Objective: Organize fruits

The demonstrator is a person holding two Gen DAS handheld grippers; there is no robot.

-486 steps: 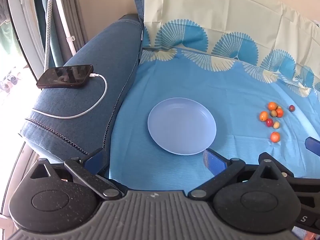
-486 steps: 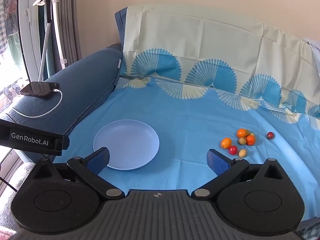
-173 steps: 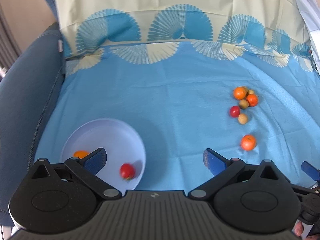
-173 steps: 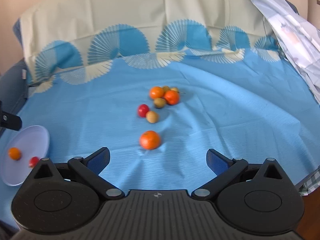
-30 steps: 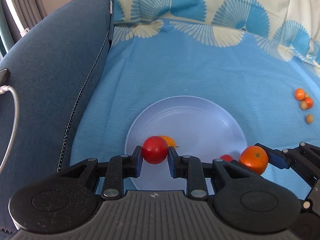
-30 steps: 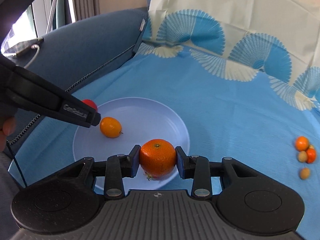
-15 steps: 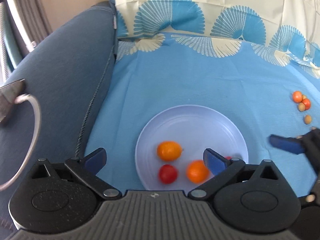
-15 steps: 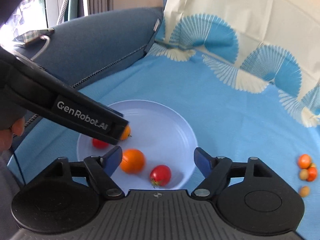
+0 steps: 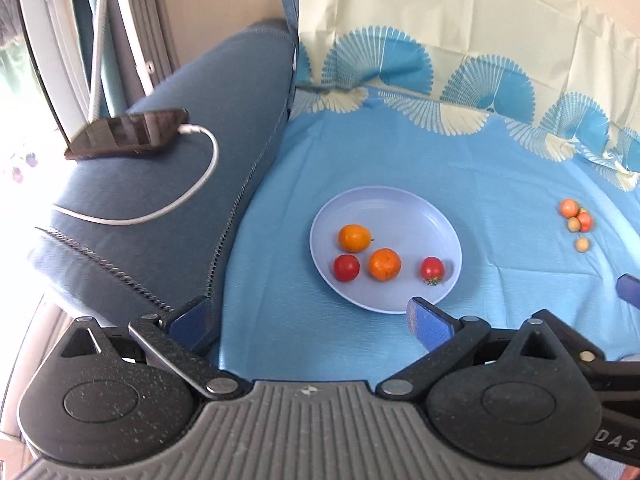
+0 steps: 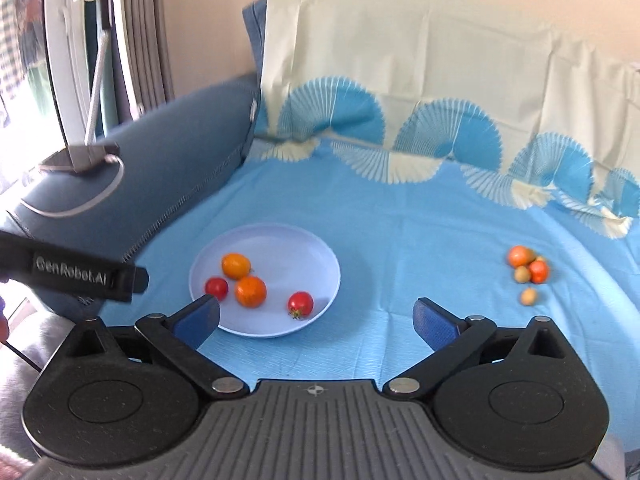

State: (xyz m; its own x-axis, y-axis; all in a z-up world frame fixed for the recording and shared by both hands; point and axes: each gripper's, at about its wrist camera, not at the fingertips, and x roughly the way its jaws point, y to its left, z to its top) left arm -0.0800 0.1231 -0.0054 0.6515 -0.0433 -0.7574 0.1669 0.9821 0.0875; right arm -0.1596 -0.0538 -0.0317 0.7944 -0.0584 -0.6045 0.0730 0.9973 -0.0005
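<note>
A light blue plate (image 9: 400, 208) (image 10: 304, 240) lies on the blue cloth. It holds two orange fruits (image 9: 385, 264) (image 10: 236, 265) and two red tomatoes (image 9: 346, 267) (image 10: 300, 303). A small cluster of orange and tan fruits (image 9: 576, 220) (image 10: 527, 269) lies on the cloth to the right. My left gripper (image 9: 312, 320) is open and empty, above the plate's near edge. My right gripper (image 10: 316, 318) is open and empty, above the cloth in front of the plate.
A dark blue sofa arm (image 9: 180, 184) rises left of the plate, with a phone (image 9: 126, 136) on a white cable on top. The cream and blue patterned cloth covers the backrest (image 10: 440, 80). A window frame (image 10: 76, 40) is at far left.
Both grippers have drawn back and up from the plate, which now looks smaller. The four fruits on the plate have stayed put.
</note>
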